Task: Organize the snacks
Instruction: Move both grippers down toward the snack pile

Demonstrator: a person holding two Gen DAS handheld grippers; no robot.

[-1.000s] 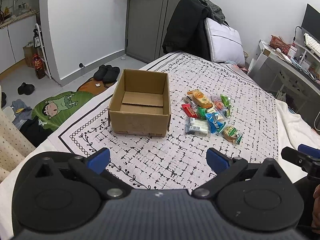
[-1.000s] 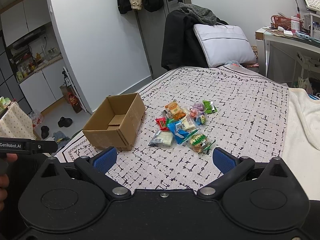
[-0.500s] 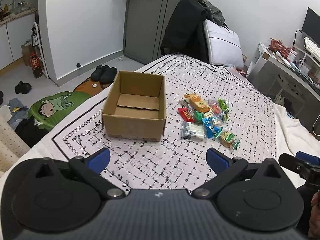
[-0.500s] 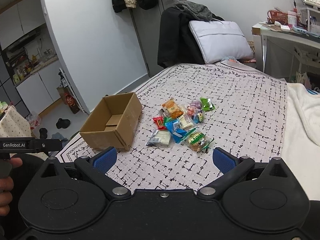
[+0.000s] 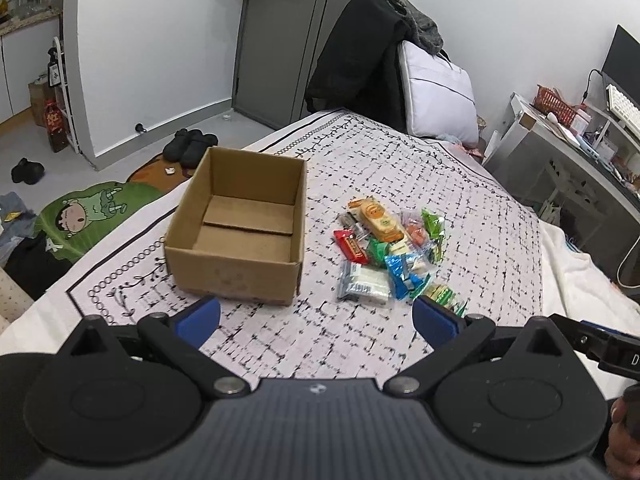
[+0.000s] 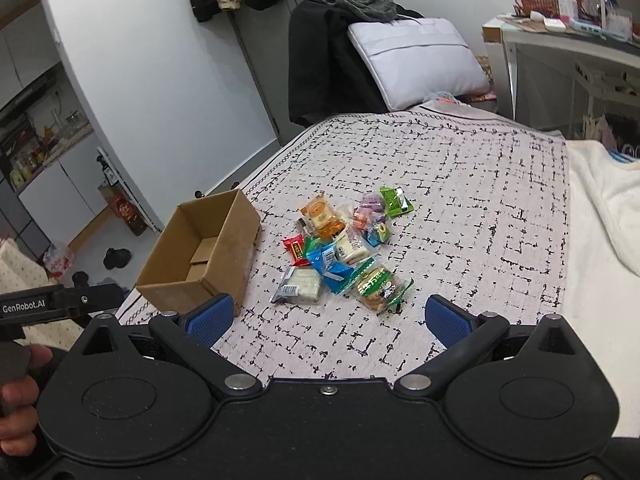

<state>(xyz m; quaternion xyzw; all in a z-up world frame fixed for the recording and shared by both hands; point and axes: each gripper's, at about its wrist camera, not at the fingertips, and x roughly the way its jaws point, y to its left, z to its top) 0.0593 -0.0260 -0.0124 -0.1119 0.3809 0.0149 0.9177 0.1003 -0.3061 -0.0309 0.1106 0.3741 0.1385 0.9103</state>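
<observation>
Wrapped snacks lie ahead of both parted jaws.

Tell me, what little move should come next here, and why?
Probably bring the right gripper down to the nearest snack, the green-wrapped biscuit. Both grippers hang open and empty, the left gripper too; the cardboard box holds nothing yet, and the snack pile lies beside it on the bed cover.

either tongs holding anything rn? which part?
Nothing held. Left tongs and right tongs are both open and empty; the snacks lie on the bed beside the box.
</observation>
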